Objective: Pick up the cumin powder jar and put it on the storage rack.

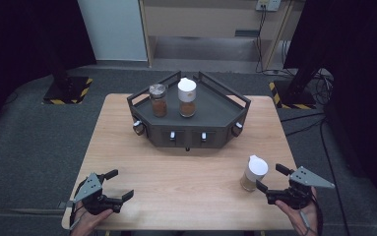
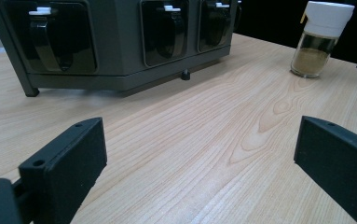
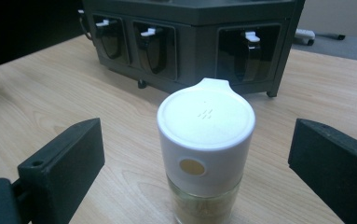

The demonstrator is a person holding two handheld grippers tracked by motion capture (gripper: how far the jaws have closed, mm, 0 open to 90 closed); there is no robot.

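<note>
A pale wood-grain table (image 1: pixel 186 172) is seen, carrying a dark grey angular metal rack (image 1: pixel 215 110). Near the table's right front, a white-capped glass spice jar (image 1: pixel 254 173) of tan powder is framed, untouched, between the spread black jaws of the right claw (image 1: pixel 269 178). The left claw (image 1: pixel 119 184) is held wide over bare wood.

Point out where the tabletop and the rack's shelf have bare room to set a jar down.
Free: the table between the rack, the left gripper and the white-capped jar; also the rack's right half, beside its tall white-lidded jar. Crowded: the shelf's left, where that jar stands next to the metal-lidded jar, and around the right gripper.
</note>
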